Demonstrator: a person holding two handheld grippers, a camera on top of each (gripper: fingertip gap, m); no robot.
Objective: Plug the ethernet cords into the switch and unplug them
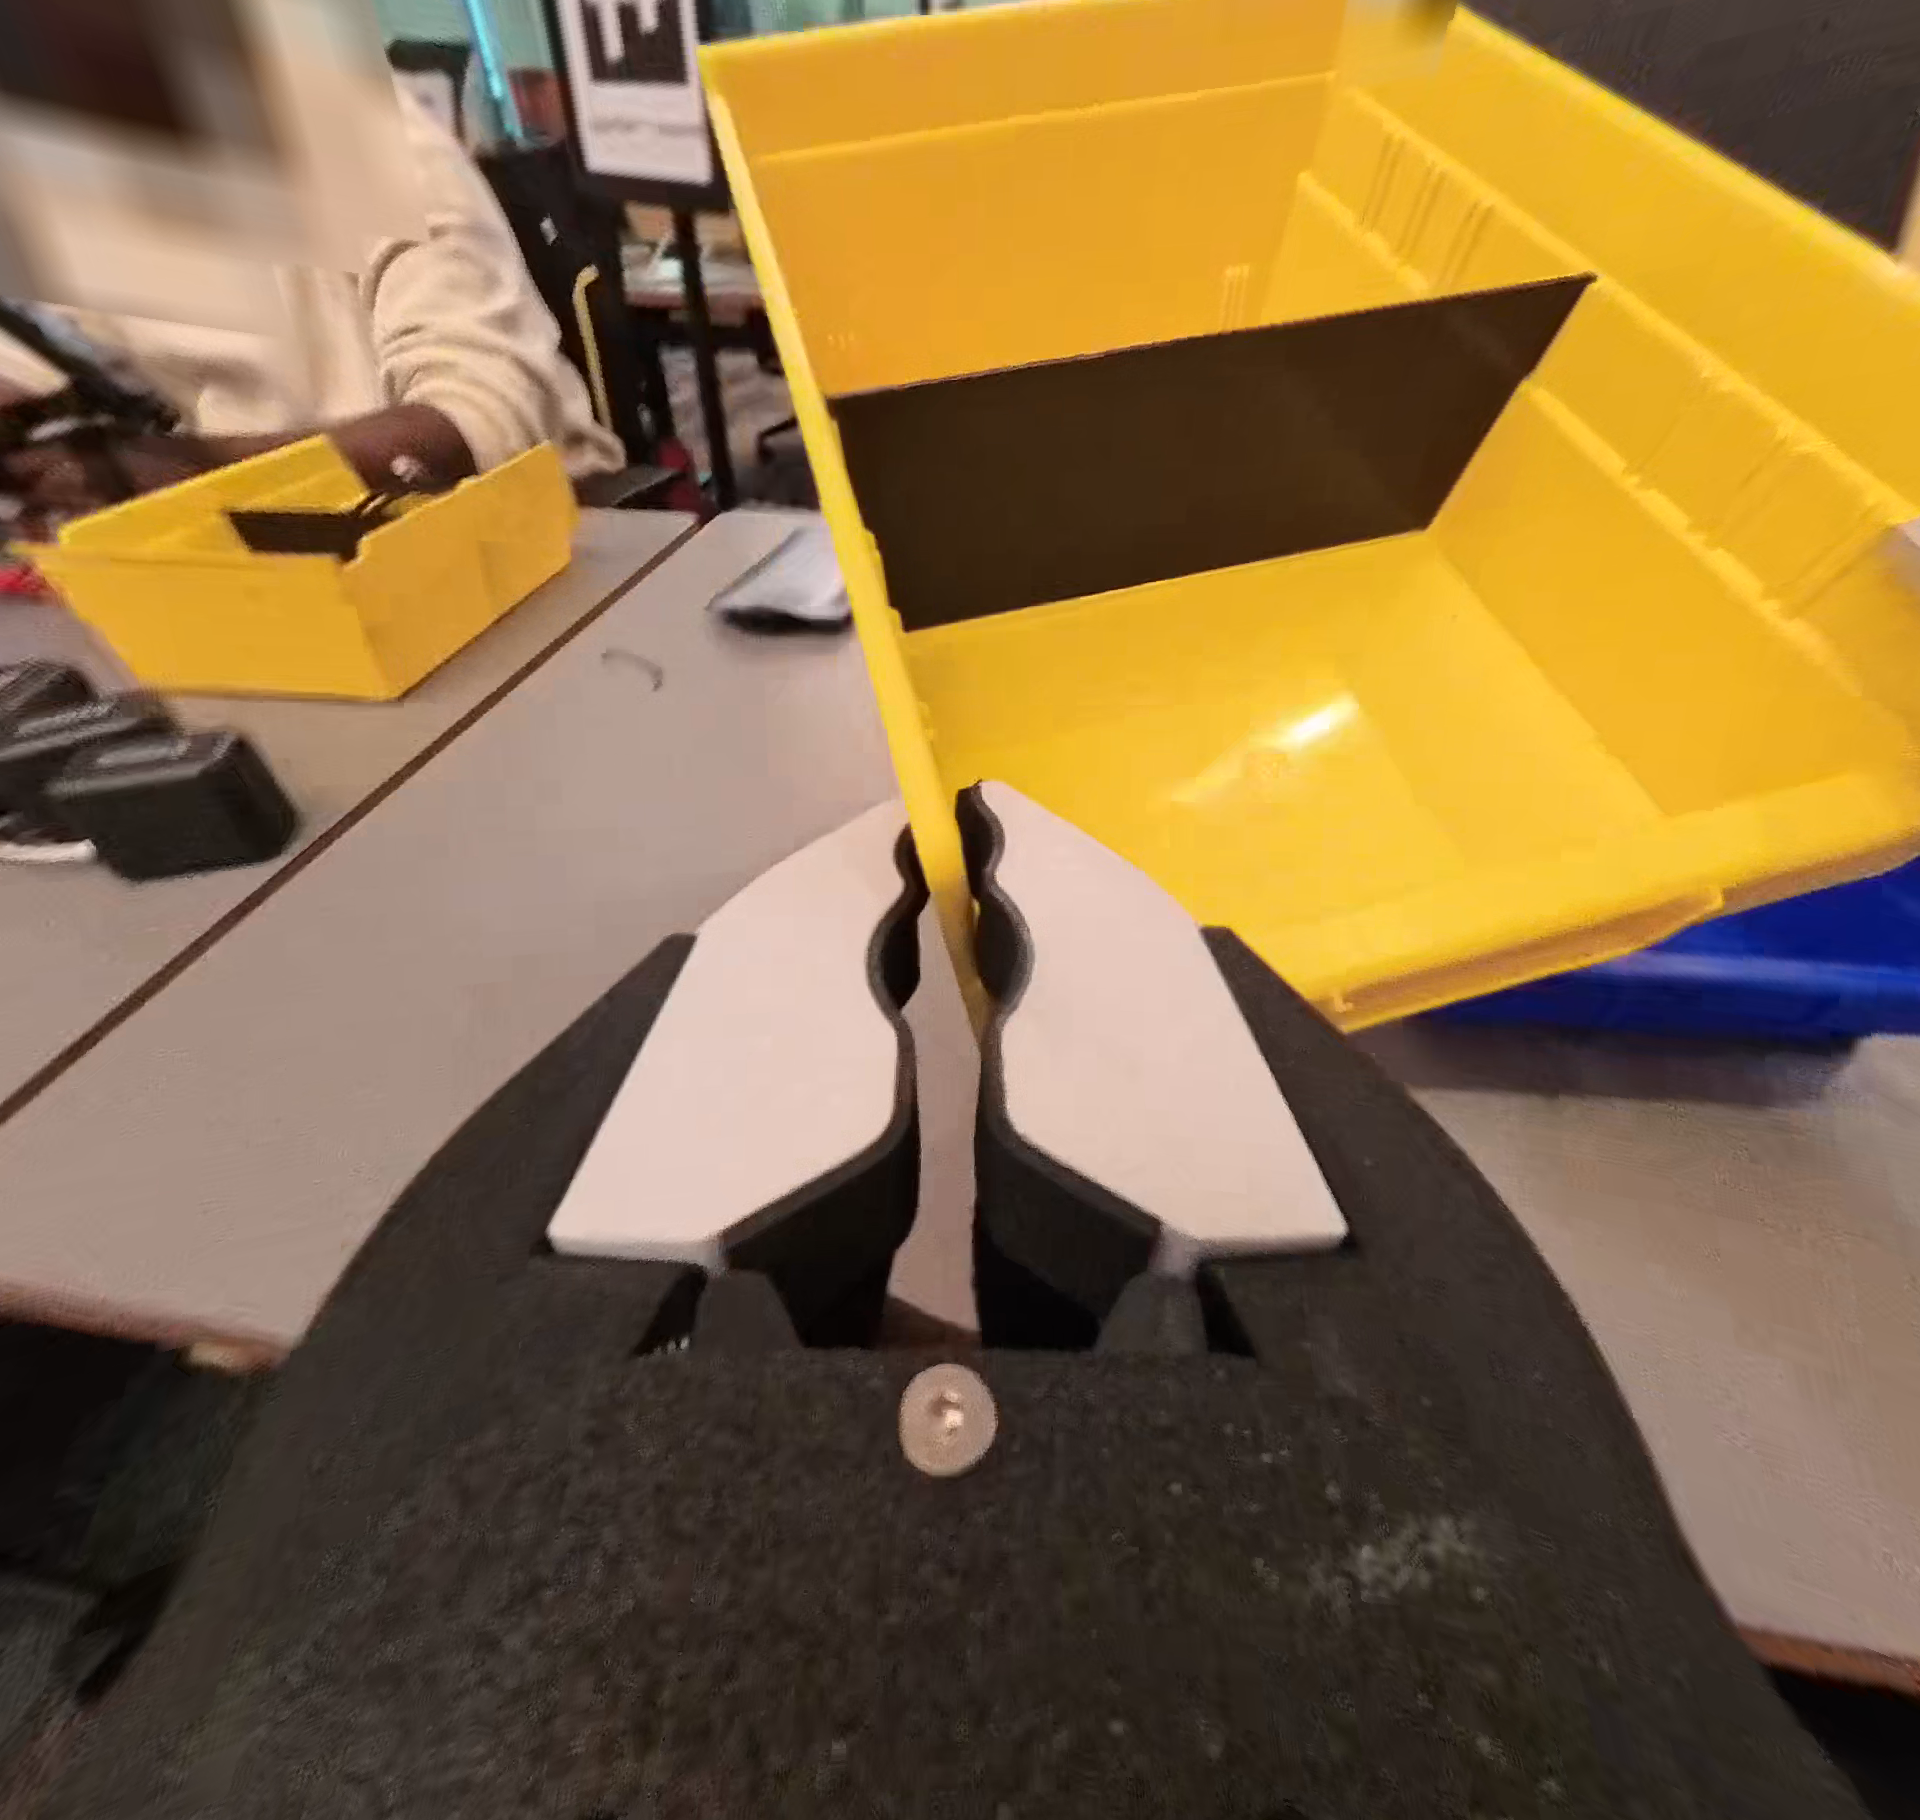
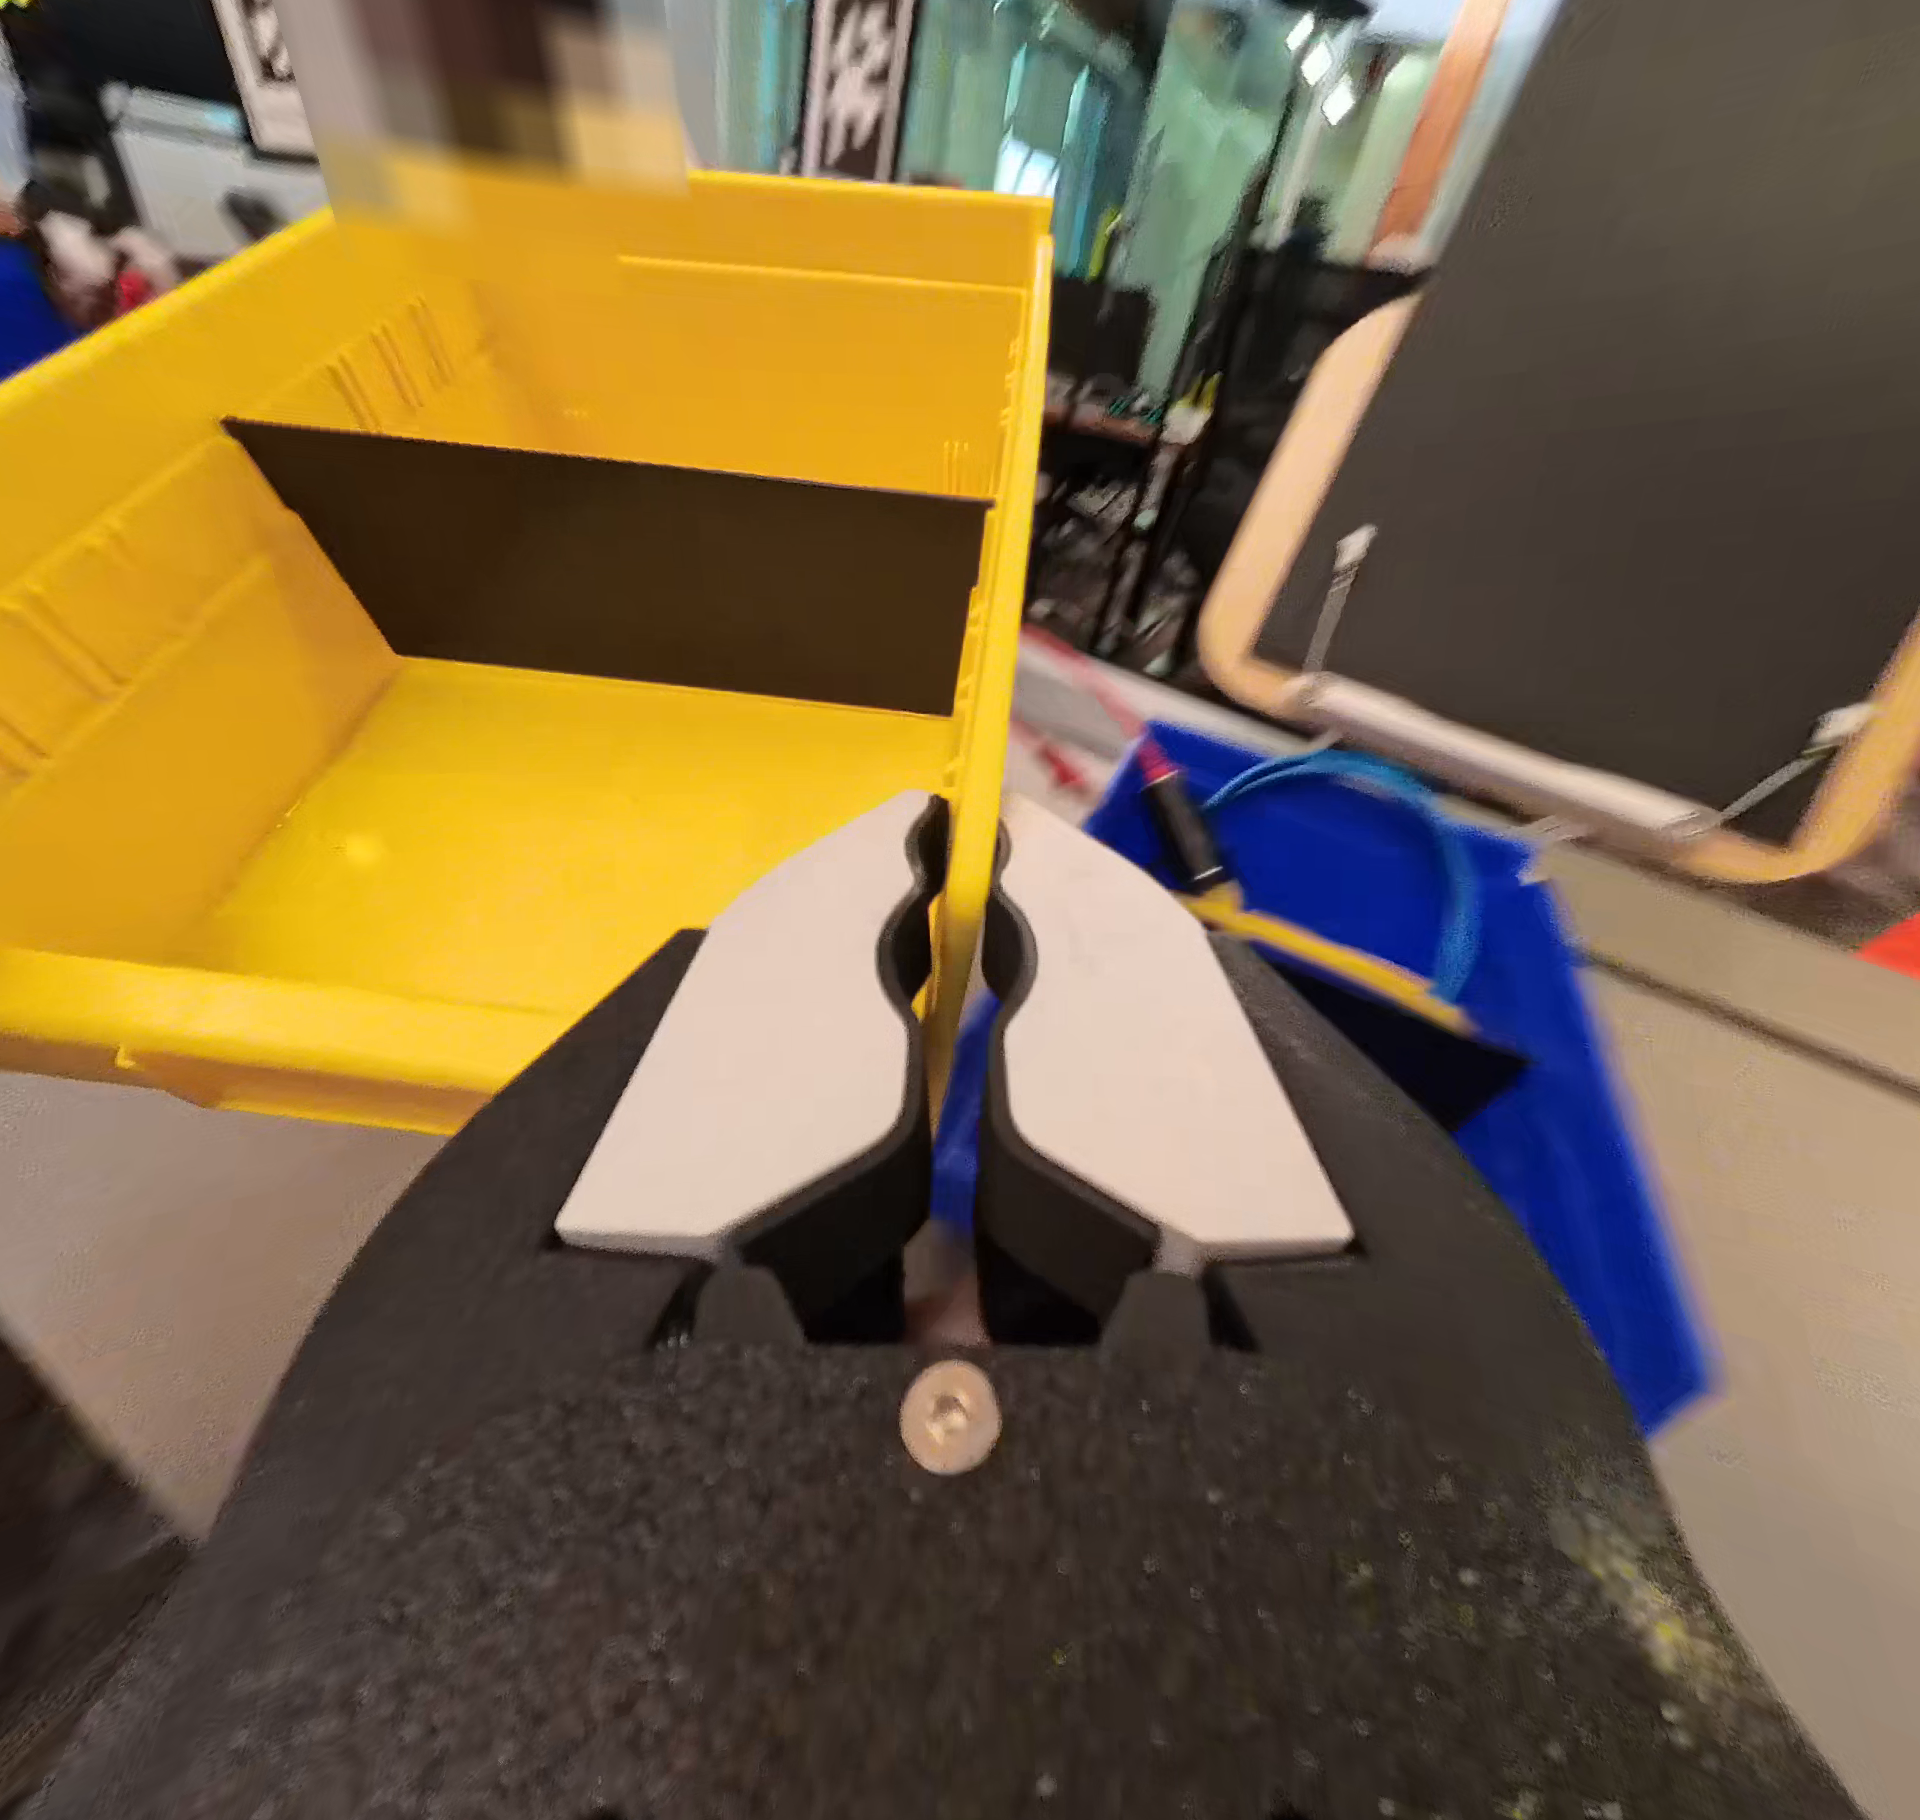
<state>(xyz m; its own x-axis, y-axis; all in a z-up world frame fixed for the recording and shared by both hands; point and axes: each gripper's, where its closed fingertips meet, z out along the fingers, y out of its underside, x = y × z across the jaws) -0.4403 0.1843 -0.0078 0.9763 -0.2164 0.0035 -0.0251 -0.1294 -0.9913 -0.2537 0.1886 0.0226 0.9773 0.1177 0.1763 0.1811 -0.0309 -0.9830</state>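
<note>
A yellow bin (image 1: 1455, 731) with a black divider (image 1: 1195, 461) is held tilted above the table. My left gripper (image 1: 948, 835) is shut on the bin's left side wall (image 1: 914, 690). My right gripper (image 2: 971, 845) is shut on the same yellow bin's (image 2: 468, 835) right side wall (image 2: 1003, 627), with both pads pressed on it. The bin's near compartment shows nothing in it. A blue bin (image 2: 1434, 897) sits below at the right, with a blue cord (image 2: 1455, 856) and a black plug (image 2: 1184, 825) in it. No switch is visible.
The blue bin's edge (image 1: 1714, 970) shows under the yellow bin. A second yellow bin (image 1: 312, 575) with a person's hand in it sits at the far left. Black blocks (image 1: 156, 794) lie on the grey table (image 1: 468, 991). A wood-framed dark panel (image 2: 1610, 420) stands at the right. My hands' fingertips stand some 20 cm from each other.
</note>
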